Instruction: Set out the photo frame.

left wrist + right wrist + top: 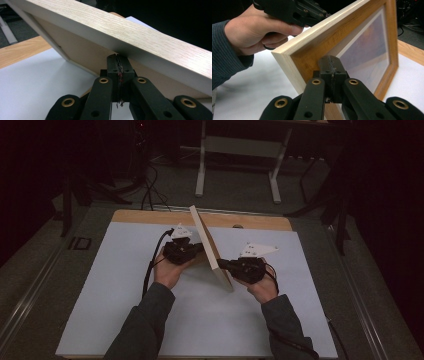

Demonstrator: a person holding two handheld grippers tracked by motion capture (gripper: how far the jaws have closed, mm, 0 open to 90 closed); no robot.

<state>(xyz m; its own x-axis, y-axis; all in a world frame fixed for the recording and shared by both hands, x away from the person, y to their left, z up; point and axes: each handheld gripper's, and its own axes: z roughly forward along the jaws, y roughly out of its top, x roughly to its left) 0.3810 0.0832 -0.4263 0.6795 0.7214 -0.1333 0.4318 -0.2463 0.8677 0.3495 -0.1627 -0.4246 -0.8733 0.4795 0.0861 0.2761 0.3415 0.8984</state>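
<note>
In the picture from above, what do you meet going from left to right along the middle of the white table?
Bare white table → the person's left hand → left gripper → tilted wooden picture frame → right gripper → right hand → bare table again.

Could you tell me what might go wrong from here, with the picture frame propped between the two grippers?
1. The picture frame stands tilted on its lower edge on the white mat; both grippers only press against it with jaws closed, so it could slip and fall flat.
2. The right gripper pushes near the glazed front; sliding inward, it might scratch the glass.
3. Uneven pushing from the left gripper could topple it sideways.
</note>
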